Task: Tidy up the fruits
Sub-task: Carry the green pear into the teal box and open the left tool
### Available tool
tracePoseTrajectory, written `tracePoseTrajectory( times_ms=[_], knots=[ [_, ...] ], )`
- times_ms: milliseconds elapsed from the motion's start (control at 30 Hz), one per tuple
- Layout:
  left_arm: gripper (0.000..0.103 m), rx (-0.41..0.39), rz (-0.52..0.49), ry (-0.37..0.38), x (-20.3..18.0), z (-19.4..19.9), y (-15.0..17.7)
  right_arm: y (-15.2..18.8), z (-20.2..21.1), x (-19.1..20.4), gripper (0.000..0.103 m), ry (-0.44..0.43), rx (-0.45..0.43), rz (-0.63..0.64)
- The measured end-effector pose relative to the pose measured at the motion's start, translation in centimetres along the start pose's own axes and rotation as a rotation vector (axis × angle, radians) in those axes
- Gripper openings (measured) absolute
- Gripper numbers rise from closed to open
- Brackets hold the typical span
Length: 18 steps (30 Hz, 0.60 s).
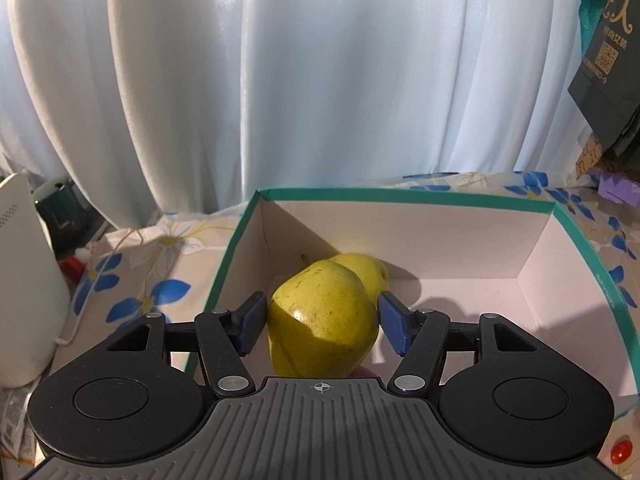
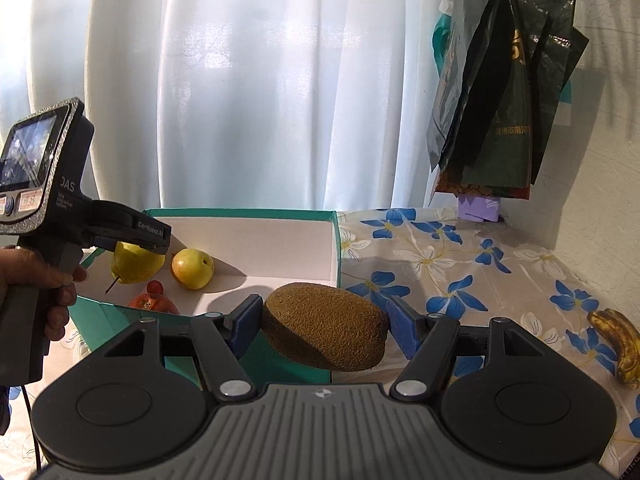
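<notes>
A green pear [image 1: 322, 316] sits clamped between the blue pads of the left gripper [image 1: 322, 322], held over the near-left corner of an open teal-edged box [image 1: 404, 195] on a table covered with a blue-flowered cloth [image 2: 460, 276]. A second, rounder yellow pear [image 2: 193, 269] lies on the box floor just beyond it, toward the left wall. The right gripper [image 2: 324, 330] grips a brown kiwi [image 2: 325, 326] at the box's near-right corner. A red fruit [image 2: 152, 303] and a small red berry [image 2: 155, 287] rest by the near wall. A spotted banana [image 2: 622, 344] lies near the table's right edge.
</notes>
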<state>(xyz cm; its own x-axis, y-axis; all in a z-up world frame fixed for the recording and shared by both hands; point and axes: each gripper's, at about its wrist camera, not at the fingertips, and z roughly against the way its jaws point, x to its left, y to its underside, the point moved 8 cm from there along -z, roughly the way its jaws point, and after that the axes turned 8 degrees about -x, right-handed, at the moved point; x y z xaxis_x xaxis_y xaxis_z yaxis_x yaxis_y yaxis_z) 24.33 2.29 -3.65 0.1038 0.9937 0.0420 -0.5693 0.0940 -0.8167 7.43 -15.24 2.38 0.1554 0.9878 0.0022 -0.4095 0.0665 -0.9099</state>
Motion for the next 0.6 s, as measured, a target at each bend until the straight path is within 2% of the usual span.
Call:
tracePoseTrajectory(
  times_ms=[600],
  knots=[
    [0.066, 0.015, -0.004, -0.022, 1.2, -2.0, 0.8, -0.6, -0.6, -0.2, 0.068, 0.037, -0.007, -0.004]
  ],
)
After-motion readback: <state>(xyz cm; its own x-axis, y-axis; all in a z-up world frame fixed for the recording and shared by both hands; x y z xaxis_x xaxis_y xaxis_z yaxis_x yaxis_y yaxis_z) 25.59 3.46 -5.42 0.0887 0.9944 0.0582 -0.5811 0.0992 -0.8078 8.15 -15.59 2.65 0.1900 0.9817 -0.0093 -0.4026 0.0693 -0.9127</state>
